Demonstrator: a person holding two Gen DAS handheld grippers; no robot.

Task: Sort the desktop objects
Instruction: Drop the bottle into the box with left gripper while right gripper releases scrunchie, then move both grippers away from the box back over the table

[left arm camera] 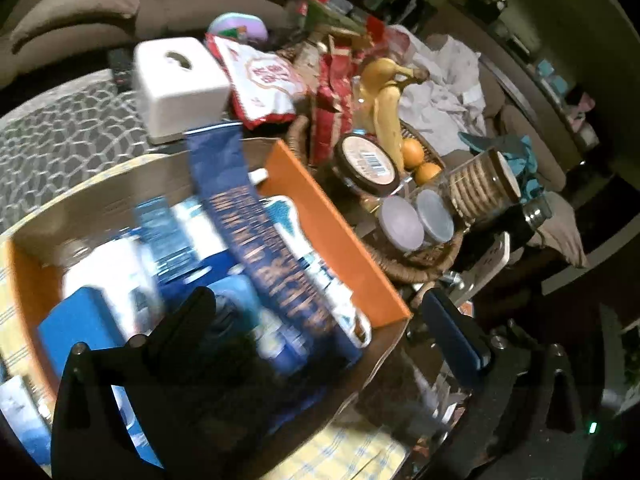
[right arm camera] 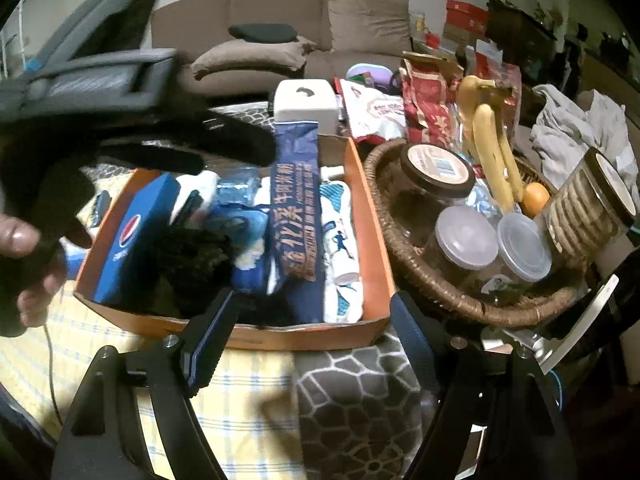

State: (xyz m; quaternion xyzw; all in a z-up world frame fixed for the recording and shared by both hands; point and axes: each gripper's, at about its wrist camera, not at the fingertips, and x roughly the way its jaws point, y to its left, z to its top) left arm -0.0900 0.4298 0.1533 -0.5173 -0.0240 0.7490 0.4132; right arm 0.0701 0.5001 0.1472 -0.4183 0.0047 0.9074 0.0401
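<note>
Orange box (right arm camera: 370, 216) of sorted packets sits directly ahead of both claws, on a yellow checked cloth (right arm camera: 256, 380).

Left gripper (left arm camera: 328, 328): jaws stand wide, nothing between the pads. Its left finger hangs over the box contents, its right finger past the box's right wall. From the right wrist view the same tool appears at upper left, black fingers (right arm camera: 236, 140) above the box's far left corner, gripped by a person's hand (right arm camera: 20, 248).

Right gripper (right arm camera: 308, 332): jaws apart, moderately wide, empty. Tips hover at the box's near wall, just short of it.

Inside the box, between the right claw's fingers and beyond: a long dark blue packet (right arm camera: 296, 216) with gold lettering, running near to far, its far end propped over the back wall. Right of it, white sachets with blue runner figures (right arm camera: 340, 240). Left of it, blurred blue and white packs, then a blue Pepsi box (right arm camera: 136, 232) tilted against the left wall.

Right of the box, touching or nearly so: wicker basket (right arm camera: 472, 308) holding a brown-lidded jar (right arm camera: 436, 168), two clear-lidded tubs (right arm camera: 464, 236), bananas (right arm camera: 492, 152), an orange (right arm camera: 536, 196) and a biscuit jar (right arm camera: 588, 208).

Beyond the box: white tissue box (right arm camera: 306, 100), red and white snack bags (right arm camera: 376, 112), sofa (right arm camera: 280, 16).
</note>
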